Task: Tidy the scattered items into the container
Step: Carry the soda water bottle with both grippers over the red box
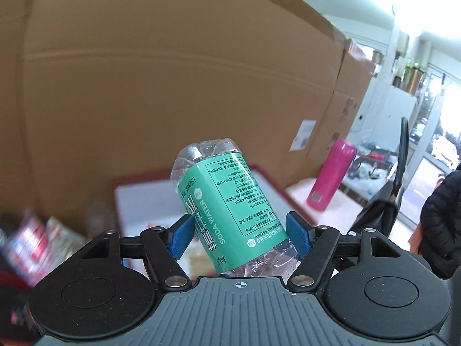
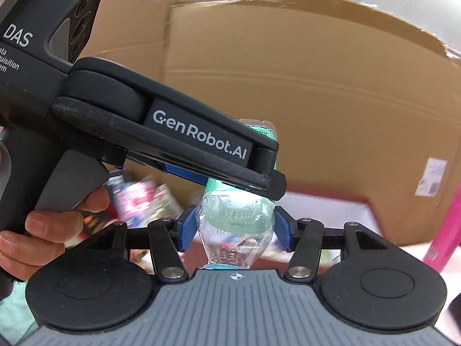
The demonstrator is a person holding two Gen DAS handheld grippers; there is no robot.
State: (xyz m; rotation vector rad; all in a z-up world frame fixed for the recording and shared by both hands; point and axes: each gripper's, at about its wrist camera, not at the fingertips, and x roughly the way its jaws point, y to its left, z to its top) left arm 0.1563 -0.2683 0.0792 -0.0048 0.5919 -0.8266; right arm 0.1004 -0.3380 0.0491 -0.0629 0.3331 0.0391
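**One bottle, two grippers on it**

I count one soda-water bottle [image 1: 230, 213] and both my grippers are clamped on it. The left gripper [image 1: 241, 235] has its blue pads pressed on the green label; the right gripper [image 2: 234, 229] pinches the clear shoulder near the cap. The bottle is held in the air in front of a big cardboard box [image 1: 173, 72], above the red-rimmed white container [image 1: 138, 201].

Only the left view shows a person in a dark jacket [image 1: 443, 222] and a black bag [image 1: 377, 213]. Only the right view shows the left gripper from the side and the hand [image 2: 52, 225] on its trigger. One pink flask [image 1: 331, 173] stands at right, cut off in the right view. The packets [image 1: 37, 239] at lower left are blurred; I cannot count them.
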